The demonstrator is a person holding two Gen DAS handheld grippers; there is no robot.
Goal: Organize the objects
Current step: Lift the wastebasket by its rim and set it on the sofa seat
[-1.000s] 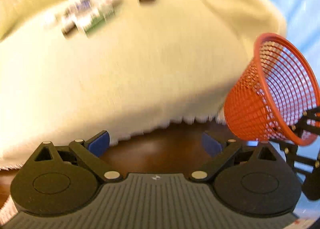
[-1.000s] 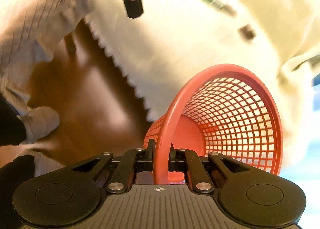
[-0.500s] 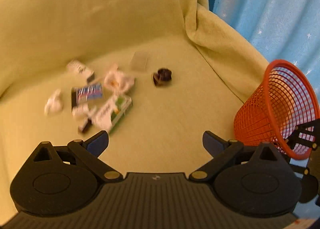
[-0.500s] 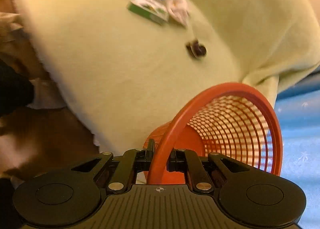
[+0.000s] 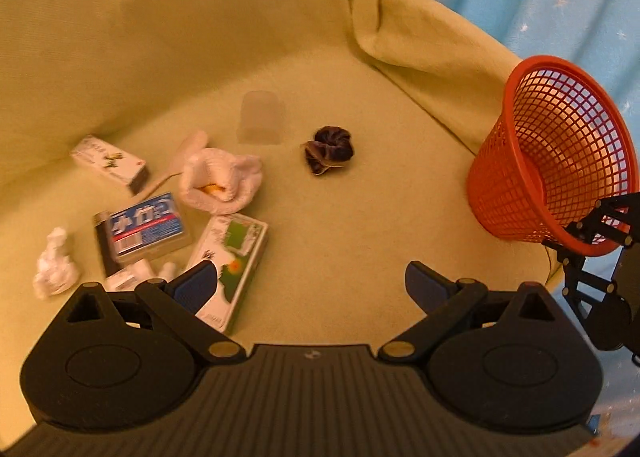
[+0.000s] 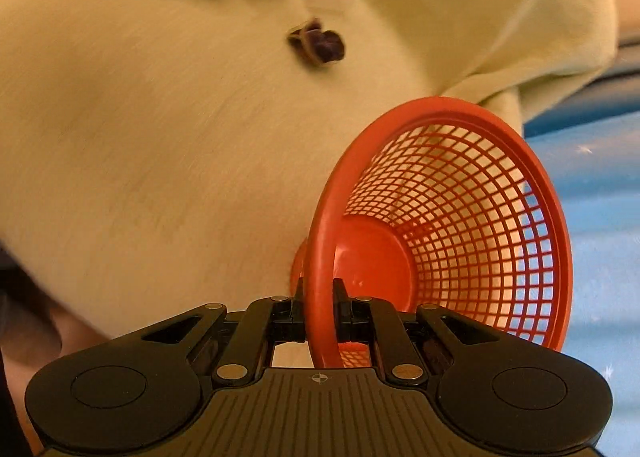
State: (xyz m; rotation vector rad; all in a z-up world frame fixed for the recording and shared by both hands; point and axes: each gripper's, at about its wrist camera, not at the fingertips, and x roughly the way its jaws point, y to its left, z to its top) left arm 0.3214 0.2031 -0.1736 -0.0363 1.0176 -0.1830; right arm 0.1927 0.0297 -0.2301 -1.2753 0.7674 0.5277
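Right wrist view first: the right tool (image 6: 318,299) is pinching the thick rim of the orange mesh basket (image 6: 452,217), one pad inside the rim and one outside, so the basket hangs tilted off it with its mouth facing up and sideways. It looks empty, and I'd guess it's light, springy plastic, stiff at the rolled rim and flexy in the mesh, so the rim is the sensible spot to hold; the catch is that a one-point pinch lets it swing. In the left wrist view the left tool (image 5: 312,281) is spread wide with nothing between its blue pads, hovering over the yellow-green blanket (image 5: 360,237). Taking the basket as the landmark, everything to tidy sits well away from it on the blanket: closest is the dark scrunchie (image 5: 330,149), soft and squashy, grab it anywhere across the bunch. Farther out is a clear plastic cup thing (image 5: 260,117), hard to make out, probably thin and crushable, so go gentle on its wall. Beyond that is a pile: a white sock-like cloth (image 5: 220,181), a green-and-white box (image 5: 228,257), a blue-and-white box (image 5: 146,227), another white box (image 5: 108,163) and crumpled white paper (image 5: 54,265). The boxes look like light cardboard, so take them across the narrow sides.
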